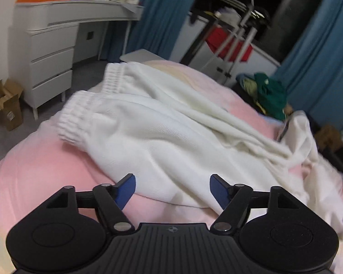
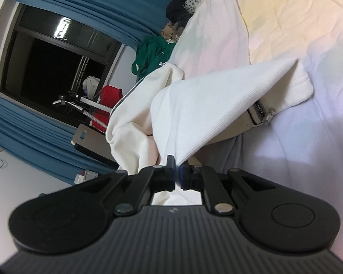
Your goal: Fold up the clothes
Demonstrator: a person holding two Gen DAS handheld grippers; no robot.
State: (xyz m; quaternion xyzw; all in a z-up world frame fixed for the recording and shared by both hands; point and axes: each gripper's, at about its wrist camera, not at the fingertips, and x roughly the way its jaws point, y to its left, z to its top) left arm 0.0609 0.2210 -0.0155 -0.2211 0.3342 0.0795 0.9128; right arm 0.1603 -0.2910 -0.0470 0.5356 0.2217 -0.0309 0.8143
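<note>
A white garment (image 1: pixel 153 123) with two elastic cuffs lies stretched across the pink bedspread (image 1: pixel 34 166). My left gripper (image 1: pixel 172 188) hangs open just above its near edge, blue pads wide apart and nothing between them. In the right wrist view my right gripper (image 2: pixel 176 171) is shut on a pinched corner of the same white garment (image 2: pixel 217 105), lifting the cloth into a taut fold above the bed (image 2: pixel 308 45). A zipper pull (image 2: pixel 268 115) shows under the lifted hem.
A white dresser (image 1: pixel 52 52) and a cardboard box (image 1: pixel 5 105) stand left of the bed. A pile of green and dark clothes (image 1: pixel 267 91) sits at the far right bedside. Blue curtains (image 2: pixel 34 127), a dark window and a drying rack with red cloth (image 1: pixel 231 43) are behind.
</note>
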